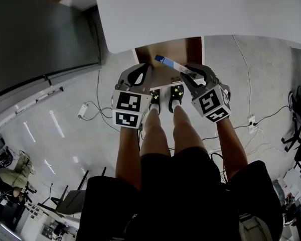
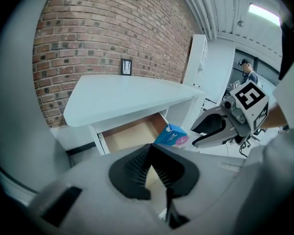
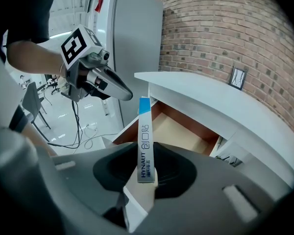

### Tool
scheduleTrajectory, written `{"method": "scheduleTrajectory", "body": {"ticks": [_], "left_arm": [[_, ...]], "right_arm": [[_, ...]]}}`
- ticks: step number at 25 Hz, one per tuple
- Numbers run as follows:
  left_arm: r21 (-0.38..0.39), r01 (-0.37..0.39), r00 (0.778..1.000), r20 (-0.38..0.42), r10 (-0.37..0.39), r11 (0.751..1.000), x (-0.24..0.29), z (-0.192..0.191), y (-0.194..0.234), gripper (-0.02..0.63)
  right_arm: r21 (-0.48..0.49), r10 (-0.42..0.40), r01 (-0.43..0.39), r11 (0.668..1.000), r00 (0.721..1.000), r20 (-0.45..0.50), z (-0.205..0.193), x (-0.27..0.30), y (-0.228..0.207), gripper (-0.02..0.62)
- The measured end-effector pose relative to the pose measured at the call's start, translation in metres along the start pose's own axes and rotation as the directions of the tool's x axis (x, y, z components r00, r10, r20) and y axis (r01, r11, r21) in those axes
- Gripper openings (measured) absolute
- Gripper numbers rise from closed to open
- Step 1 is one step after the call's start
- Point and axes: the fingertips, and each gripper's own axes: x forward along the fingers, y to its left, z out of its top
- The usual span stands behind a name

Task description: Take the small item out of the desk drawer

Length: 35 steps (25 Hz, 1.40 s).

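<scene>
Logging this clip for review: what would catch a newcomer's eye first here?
Most striking is the slim blue-and-white box clamped in the right gripper, held by the open drawer of the white desk. Beside it, the left gripper is shut and empty.

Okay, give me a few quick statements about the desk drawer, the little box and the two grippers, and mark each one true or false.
1. The right gripper is holding a slim blue-and-white box. True.
2. The left gripper is wide open. False: it is shut, with nothing between its jaws.
3. The desk drawer is pushed closed. False: it stands pulled open under the desk top.
4. The desk has a white top. True.
5. The box lies flat on the drawer floor. False: it is held up in the right gripper, clear of the drawer.
</scene>
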Motion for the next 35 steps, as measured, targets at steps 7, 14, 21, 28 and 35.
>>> {"method": "scheduleTrajectory", "body": {"ticks": [7, 14, 21, 28, 35], "left_arm": [[0.003, 0.008, 1.000, 0.018, -0.008, 1.000, -0.011, 0.011, -0.003, -0.002], [-0.004, 0.015, 0.999, 0.033, -0.015, 1.000, -0.021, 0.023, -0.008, -0.002], [-0.001, 0.011, 0.998, 0.061, -0.011, 1.000, -0.034, 0.036, -0.011, -0.002], [-0.004, 0.005, 0.996, 0.086, -0.005, 1.000, -0.049, 0.047, -0.013, -0.002], [-0.008, 0.007, 0.994, 0.110, -0.006, 1.000, -0.063, 0.059, -0.016, -0.002]], "right_arm": [[0.042, -0.027, 0.025, 0.999, 0.999, 0.032, 0.010, -0.016, -0.003, 0.106], [0.072, -0.049, 0.045, 0.996, 0.997, 0.054, 0.017, -0.033, -0.007, 0.106], [0.108, -0.062, 0.053, 0.993, 0.995, 0.081, 0.029, -0.050, -0.008, 0.106], [0.164, -0.094, 0.074, 0.984, 0.989, 0.115, 0.040, -0.068, -0.013, 0.106], [0.234, -0.119, 0.080, 0.969, 0.980, 0.158, 0.054, -0.084, -0.019, 0.106]]}}
